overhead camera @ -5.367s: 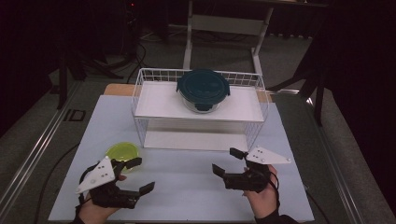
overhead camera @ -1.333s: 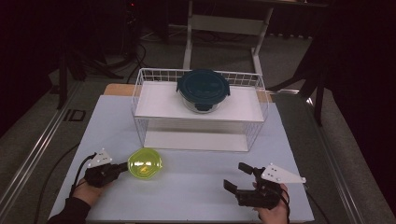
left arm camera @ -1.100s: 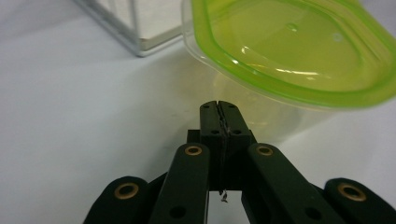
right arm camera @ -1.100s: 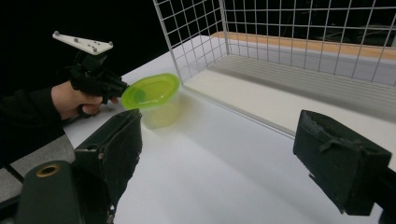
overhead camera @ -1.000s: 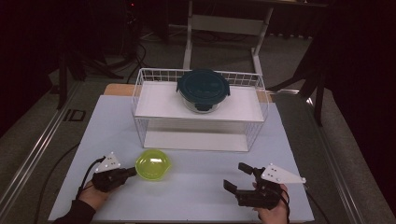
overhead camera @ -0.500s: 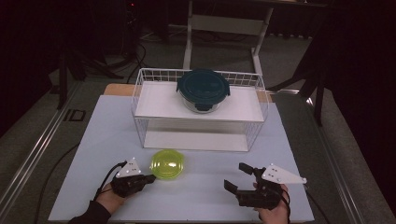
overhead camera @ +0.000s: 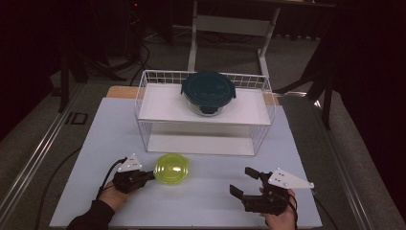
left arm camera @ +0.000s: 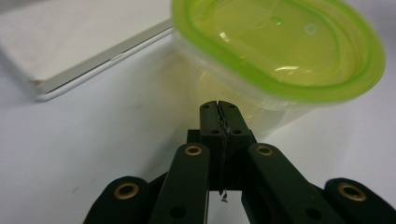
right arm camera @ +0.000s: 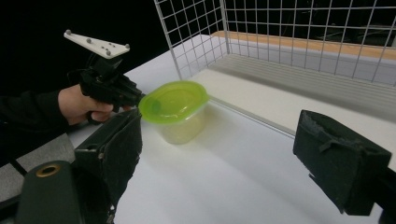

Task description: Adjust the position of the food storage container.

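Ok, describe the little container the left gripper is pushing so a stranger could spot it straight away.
Find the white wire rack at the back of the table; on the bare table in front of its left half sits a small clear plastic tub, with the shut left gripper at its side. Its lime-green lid sets it apart from the dark teal-lidded container on the rack's shelf.

Green-lidded container on white table, left gripper against its rim, wire rack behind.

Wire rack blocks passage behind green-lidded container.
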The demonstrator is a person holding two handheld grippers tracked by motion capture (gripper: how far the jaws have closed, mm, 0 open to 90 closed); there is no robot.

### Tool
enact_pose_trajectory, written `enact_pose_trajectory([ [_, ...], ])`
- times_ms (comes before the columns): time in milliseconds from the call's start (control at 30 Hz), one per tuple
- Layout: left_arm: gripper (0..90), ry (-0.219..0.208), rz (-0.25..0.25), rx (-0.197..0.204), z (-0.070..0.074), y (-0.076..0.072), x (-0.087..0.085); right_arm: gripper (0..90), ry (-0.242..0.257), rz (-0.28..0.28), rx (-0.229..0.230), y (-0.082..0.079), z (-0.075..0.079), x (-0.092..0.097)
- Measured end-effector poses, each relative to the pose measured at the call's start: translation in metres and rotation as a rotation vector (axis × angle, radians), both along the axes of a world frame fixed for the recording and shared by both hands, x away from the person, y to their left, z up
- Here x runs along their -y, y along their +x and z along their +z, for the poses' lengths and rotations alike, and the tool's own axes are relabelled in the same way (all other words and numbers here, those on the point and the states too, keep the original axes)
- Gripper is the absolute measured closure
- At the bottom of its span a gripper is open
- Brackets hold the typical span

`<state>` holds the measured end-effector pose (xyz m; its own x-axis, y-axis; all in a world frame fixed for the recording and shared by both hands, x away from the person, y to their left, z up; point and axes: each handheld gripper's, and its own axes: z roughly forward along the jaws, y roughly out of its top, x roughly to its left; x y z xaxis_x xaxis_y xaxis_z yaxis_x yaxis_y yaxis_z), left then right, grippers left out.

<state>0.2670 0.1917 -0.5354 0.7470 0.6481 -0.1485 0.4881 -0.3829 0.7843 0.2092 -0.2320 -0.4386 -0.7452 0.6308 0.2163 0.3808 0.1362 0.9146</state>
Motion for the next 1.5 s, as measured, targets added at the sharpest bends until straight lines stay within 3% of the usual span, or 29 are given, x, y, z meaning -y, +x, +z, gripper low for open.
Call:
enact_pose_trajectory([
  [767, 90.0, -0.012, -0.074, -0.015, -0.002, 0.017, 0.052, 15.1, 0.000, -0.016, -0.001, -0.001, -0.002, 0.007],
  [1500, 90.0, -0.022, -0.120, -0.019, -0.003, 0.027, 0.083, 15.1, 0.000, -0.017, -0.003, 0.000, -0.004, 0.007],
])
